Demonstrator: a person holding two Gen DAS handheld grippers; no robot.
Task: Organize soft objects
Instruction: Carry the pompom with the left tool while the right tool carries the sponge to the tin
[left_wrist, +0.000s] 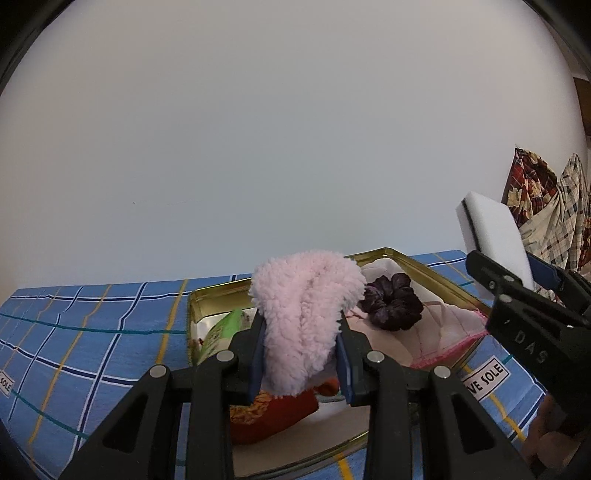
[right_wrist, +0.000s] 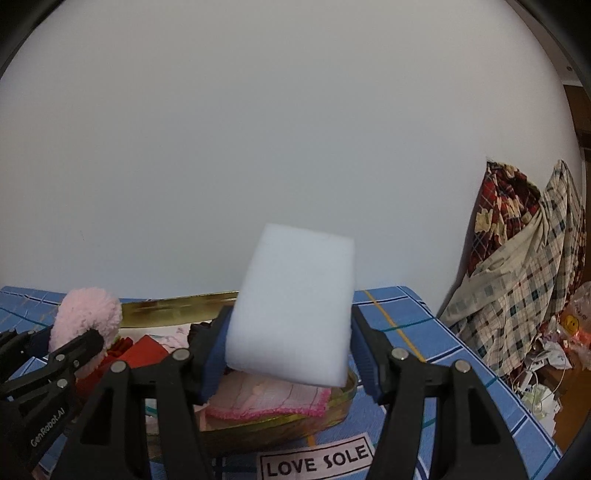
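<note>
The gold tin (left_wrist: 424, 267) holds a dark scrunchie (left_wrist: 392, 301) at 1 o'clock, a pink-edged cloth (left_wrist: 439, 332) beneath; the left gripper (left_wrist: 301, 354) clamps a pink fleece (left_wrist: 306, 306), the right gripper (right_wrist: 291, 354) a white sponge (right_wrist: 295, 302).

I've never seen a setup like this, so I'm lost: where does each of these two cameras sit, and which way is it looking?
Left wrist view: sits on the left gripper, looking forward over its fingers shut on a pink fluffy piece; the right gripper shows at the edge.
Right wrist view: sits on the right gripper, looking past the white sponge it grips; the left gripper shows beside it.
Shared: the gold tin, blue checked cloth, pale wall.
</note>
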